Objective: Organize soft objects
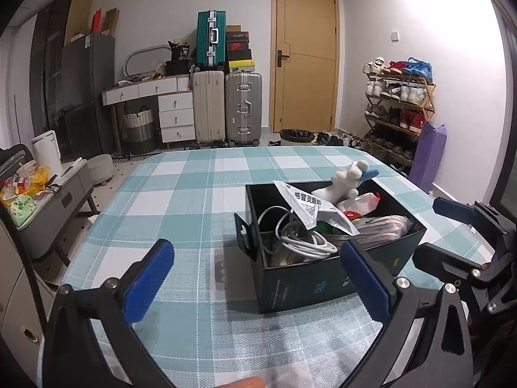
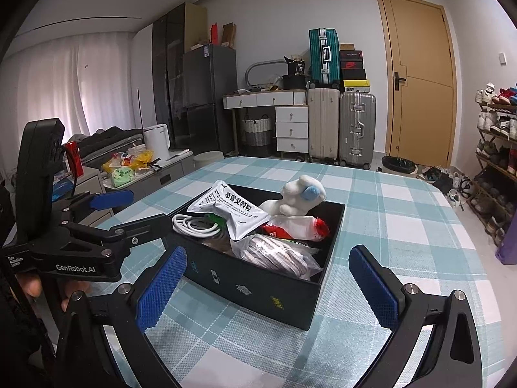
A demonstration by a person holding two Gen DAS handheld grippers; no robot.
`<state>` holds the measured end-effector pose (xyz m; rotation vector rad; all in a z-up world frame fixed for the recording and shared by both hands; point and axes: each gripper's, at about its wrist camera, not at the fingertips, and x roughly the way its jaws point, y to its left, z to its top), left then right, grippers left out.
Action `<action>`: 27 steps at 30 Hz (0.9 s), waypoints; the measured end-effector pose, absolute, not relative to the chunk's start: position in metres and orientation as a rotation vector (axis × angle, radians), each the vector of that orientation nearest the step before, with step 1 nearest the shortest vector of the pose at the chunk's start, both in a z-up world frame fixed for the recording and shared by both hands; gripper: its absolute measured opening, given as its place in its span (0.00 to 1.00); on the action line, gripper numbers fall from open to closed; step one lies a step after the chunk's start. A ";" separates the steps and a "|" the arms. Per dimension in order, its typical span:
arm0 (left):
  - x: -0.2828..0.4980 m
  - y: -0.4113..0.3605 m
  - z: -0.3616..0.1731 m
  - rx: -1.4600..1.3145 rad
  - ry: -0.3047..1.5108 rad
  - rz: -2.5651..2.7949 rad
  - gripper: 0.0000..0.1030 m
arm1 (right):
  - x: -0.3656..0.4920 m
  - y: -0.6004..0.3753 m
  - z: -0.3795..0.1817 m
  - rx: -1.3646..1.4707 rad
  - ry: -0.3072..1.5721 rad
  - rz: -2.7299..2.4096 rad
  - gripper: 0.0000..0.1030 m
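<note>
A black open box stands on the checked tablecloth. In it lie a white plush toy with a blue ear, a silver medicine packet, a coiled white cable, a red and white bag and bagged striped cloth. My left gripper is open and empty, just in front of the box. My right gripper is open and empty, its fingers either side of the box's near wall. Each gripper shows in the other's view.
The table has a teal and white checked cloth. Beyond it are suitcases, a door, a shoe rack, a bin and a low cabinet with clutter at the left.
</note>
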<state>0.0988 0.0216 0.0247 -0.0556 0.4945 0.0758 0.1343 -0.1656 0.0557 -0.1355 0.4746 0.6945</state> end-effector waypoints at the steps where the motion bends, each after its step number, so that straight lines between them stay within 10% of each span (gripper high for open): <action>1: 0.099 0.022 0.024 -0.056 0.491 0.077 1.00 | 0.134 -0.166 0.055 -0.134 0.474 0.693 0.99; 27: 0.093 0.023 0.023 -0.078 0.453 0.071 1.00 | 0.127 -0.167 0.057 -0.147 0.432 0.667 0.99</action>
